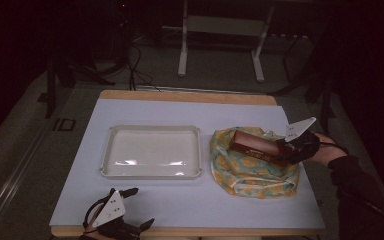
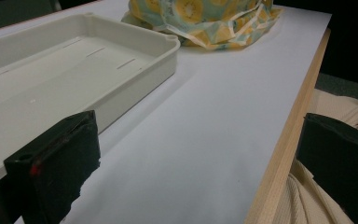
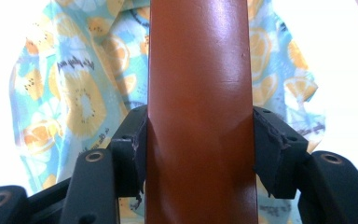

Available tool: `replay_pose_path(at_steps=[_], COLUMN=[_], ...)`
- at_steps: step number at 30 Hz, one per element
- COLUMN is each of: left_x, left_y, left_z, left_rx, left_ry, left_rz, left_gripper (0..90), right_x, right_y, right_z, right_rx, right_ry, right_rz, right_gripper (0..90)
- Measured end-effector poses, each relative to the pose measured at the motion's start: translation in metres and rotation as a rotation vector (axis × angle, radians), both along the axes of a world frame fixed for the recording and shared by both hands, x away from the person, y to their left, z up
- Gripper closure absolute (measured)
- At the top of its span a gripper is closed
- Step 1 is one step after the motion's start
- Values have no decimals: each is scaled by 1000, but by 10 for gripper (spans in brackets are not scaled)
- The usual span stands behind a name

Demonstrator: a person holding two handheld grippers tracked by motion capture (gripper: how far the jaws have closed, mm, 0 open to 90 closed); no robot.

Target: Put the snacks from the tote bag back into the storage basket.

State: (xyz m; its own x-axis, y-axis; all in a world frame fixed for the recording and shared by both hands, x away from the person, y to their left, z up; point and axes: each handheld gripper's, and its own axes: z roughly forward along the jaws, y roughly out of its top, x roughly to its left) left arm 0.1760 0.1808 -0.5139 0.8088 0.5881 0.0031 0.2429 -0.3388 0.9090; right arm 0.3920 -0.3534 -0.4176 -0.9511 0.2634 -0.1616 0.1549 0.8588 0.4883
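Observation:
A long brown box [image 1: 254, 144] hangs tilted just above a fruit-patterned cloth bag [image 1: 250, 177] at the right of the table. My right gripper [image 1: 286, 150] is shut on the box's near end, coming in from the right. In the right gripper view both pads [image 3: 140, 144] press the sides of the brown box [image 3: 200, 70], with the cloth bag [image 3: 74, 93] below it. My left gripper [image 1: 141, 206] rests at the table's front left edge with its jaws wide open and nothing between them. The left gripper view has this gripper [image 2: 198, 154] facing the tray [image 2: 168, 60] and the cloth bag [image 2: 205, 18].
An empty white tray [image 1: 150, 129] sits mid-table, left of the bag. A white sheet [image 1: 190, 205] covers the table, with its wooden edge [image 2: 284, 140] close to the left gripper. A metal stand's legs [image 1: 182, 60] are on the floor behind the table.

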Motion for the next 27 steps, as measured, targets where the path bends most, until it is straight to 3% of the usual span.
replay_pose_path(at_steps=[11, 17, 27], left_x=[0, 0, 0], left_y=[0, 0, 0], left_z=[0, 0, 0], left_rx=[-1, -3, -4], left_ry=[2, 2, 5], left_rz=[-3, -7, -9], left_gripper=[0, 0, 0], right_x=[2, 4, 5], right_y=[11, 24, 45], right_z=[21, 36, 47], right_rx=[4, 7, 7], right_ry=[-32, -53, -71], right_rz=[16, 40, 83], right_gripper=[431, 431, 431])
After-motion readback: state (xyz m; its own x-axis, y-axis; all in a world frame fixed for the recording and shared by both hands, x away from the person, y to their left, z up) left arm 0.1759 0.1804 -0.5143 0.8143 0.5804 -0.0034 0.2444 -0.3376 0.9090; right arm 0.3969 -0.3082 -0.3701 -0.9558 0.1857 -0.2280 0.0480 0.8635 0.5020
